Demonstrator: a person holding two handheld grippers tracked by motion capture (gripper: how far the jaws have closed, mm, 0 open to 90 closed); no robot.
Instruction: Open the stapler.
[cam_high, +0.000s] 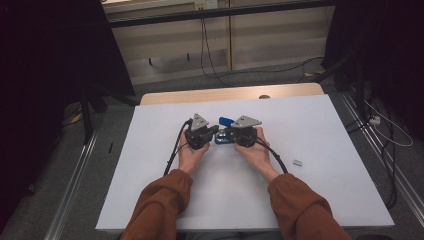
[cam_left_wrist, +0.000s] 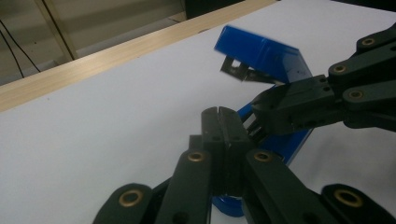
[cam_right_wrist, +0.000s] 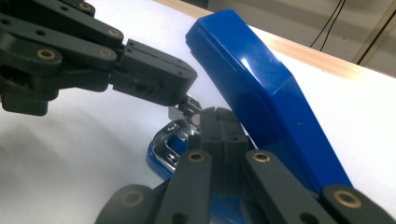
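A blue stapler (cam_high: 223, 121) lies hinged wide open at the middle of the white table, its lid (cam_right_wrist: 261, 93) tilted up over its chrome-lined base (cam_right_wrist: 169, 145). My left gripper (cam_high: 215, 132) reaches in from the left, jaws shut flat against each other (cam_left_wrist: 218, 114), their tip over the base. From the right comes my right gripper (cam_high: 228, 135), also shut (cam_right_wrist: 219, 116) and tucked under the raised lid. The two tips nearly meet at the small metal part inside the stapler (cam_right_wrist: 184, 108). Whether either tip pinches that part I cannot tell.
A small silver piece (cam_high: 297, 162) lies on the white table top (cam_high: 320, 130) to the right of the hands. A wooden strip (cam_high: 210, 94) runs along the far edge. Cables (cam_high: 385, 135) lie on the floor at the right.
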